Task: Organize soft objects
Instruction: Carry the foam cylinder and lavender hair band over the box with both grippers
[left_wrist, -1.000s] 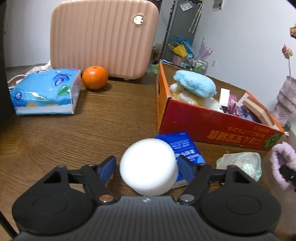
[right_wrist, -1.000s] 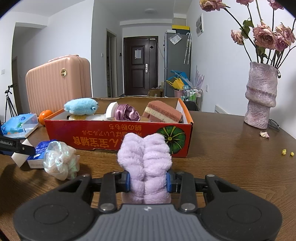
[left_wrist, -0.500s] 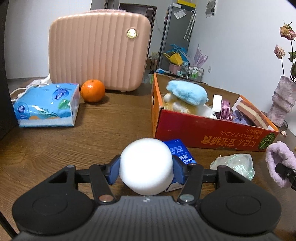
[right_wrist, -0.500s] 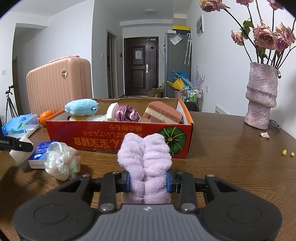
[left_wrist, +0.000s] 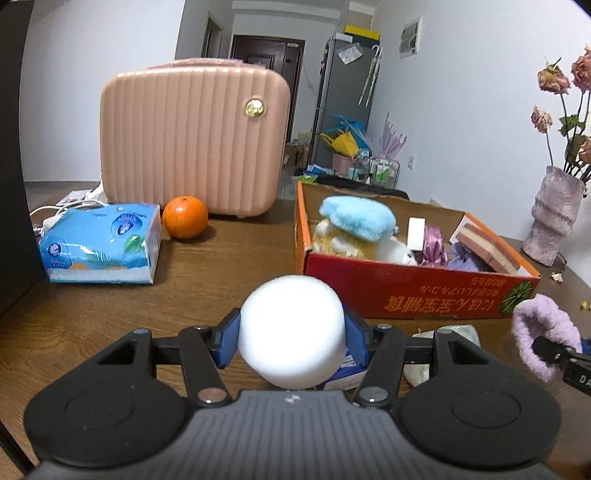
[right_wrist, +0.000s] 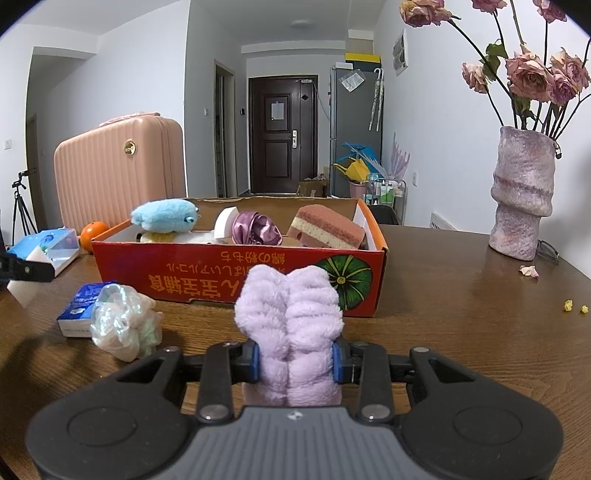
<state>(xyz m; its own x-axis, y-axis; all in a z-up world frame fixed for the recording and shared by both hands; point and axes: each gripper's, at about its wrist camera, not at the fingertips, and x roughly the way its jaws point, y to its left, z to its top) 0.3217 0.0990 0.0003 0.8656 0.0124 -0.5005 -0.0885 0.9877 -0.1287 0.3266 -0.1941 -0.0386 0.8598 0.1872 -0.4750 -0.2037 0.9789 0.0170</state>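
Observation:
My left gripper (left_wrist: 291, 341) is shut on a round white sponge (left_wrist: 291, 328), held above the table in front of the red cardboard box (left_wrist: 417, 291). My right gripper (right_wrist: 295, 360) is shut on a fluffy lilac scrunchie (right_wrist: 290, 325), which also shows in the left wrist view (left_wrist: 543, 339). The box (right_wrist: 236, 280) holds a blue plush toy (right_wrist: 164, 214), a purple satin scrunchie (right_wrist: 255, 227), a layered sponge (right_wrist: 325, 230) and a white block (right_wrist: 223, 221). A pale iridescent scrunchie (right_wrist: 123, 325) lies on the table beside a blue hand-tissue pack (right_wrist: 79, 308).
A pink suitcase (left_wrist: 192, 136) stands at the back, with an orange (left_wrist: 184, 216) and a blue tissue pack (left_wrist: 101, 245) in front of it. A lilac vase of dried roses (right_wrist: 522, 199) stands at the right. Petal crumbs (right_wrist: 574, 306) lie near it.
My left gripper closed on the white sponge and lifted it, so the view rose. My right gripper has stayed shut on the lilac scrunchie, almost still.

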